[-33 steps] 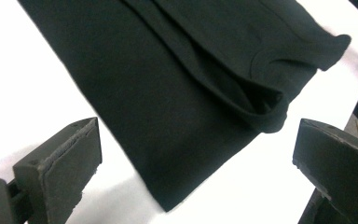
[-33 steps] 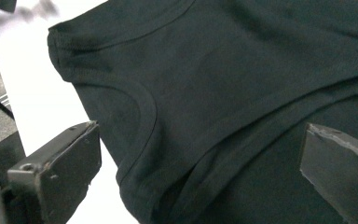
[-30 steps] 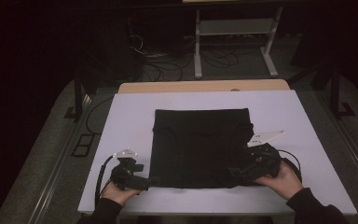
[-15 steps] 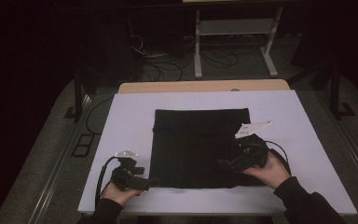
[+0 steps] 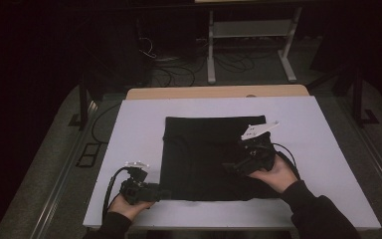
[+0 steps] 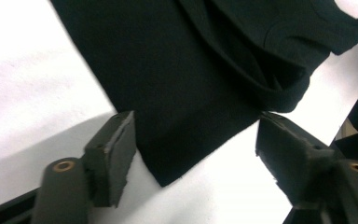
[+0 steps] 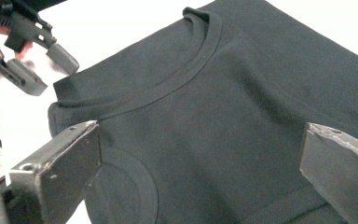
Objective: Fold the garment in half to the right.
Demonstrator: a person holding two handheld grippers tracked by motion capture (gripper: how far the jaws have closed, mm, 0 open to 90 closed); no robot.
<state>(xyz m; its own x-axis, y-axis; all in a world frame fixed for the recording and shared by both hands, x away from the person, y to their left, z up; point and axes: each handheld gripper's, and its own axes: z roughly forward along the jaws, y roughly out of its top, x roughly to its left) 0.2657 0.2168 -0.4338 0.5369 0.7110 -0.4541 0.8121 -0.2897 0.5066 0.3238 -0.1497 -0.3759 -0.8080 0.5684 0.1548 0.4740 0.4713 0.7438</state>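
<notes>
Item: black cotton T-shirt, folded square, ribbed round collar; lies flat at the centre of the white-topped table. No brand, label or writing can be read on it.

Left tongs, lower left of the high view: jaws apart and just now closing, the garment's near corner between them, pads not pressing it.

Right tongs, right of centre: jaws spread wide above the cloth, holding nothing.

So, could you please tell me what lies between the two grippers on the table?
In the high view, the folded black shirt lies between the left gripper and the right gripper, which hovers over it.
</notes>
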